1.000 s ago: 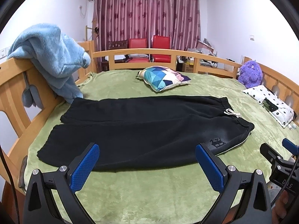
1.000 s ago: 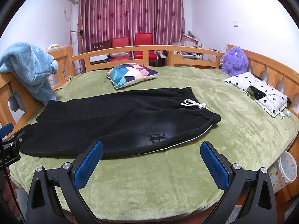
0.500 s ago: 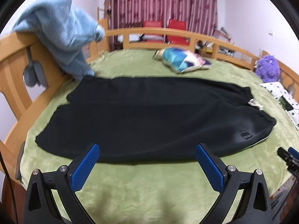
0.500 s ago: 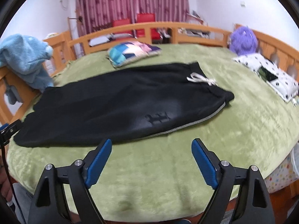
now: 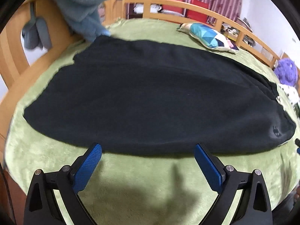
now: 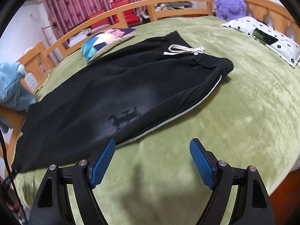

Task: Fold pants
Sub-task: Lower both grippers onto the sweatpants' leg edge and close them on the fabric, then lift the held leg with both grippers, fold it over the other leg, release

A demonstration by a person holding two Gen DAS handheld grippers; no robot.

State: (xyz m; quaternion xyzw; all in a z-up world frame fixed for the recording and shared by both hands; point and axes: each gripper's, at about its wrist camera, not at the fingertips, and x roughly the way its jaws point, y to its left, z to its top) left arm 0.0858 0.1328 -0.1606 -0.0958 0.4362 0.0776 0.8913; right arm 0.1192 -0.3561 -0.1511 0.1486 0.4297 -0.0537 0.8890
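Observation:
Black pants (image 5: pixel 150 97) lie flat on the green bed cover (image 5: pixel 150 183), legs to the left, waistband with a white drawstring (image 6: pixel 183 49) to the right. My left gripper (image 5: pixel 148 151) is open and empty, low over the cover, just short of the pants' near edge at mid-leg. My right gripper (image 6: pixel 151 144) is open and empty; its left fingertip (image 6: pixel 109 146) is at the near hem by the white side stripe, below the small printed logo (image 6: pixel 123 120).
A wooden bed rail (image 5: pixel 187 5) runs around the bed. A light blue blanket (image 5: pixel 84 5) hangs over the left rail. A colourful cushion (image 5: pixel 208 36) lies behind the pants. A purple plush toy (image 6: pixel 230 1) and a white patterned pillow (image 6: pixel 262 35) are at the right.
Both grippers have moved forward and down toward the pants' near edge. The right gripper's jaws have narrowed slightly. The pants have not moved.

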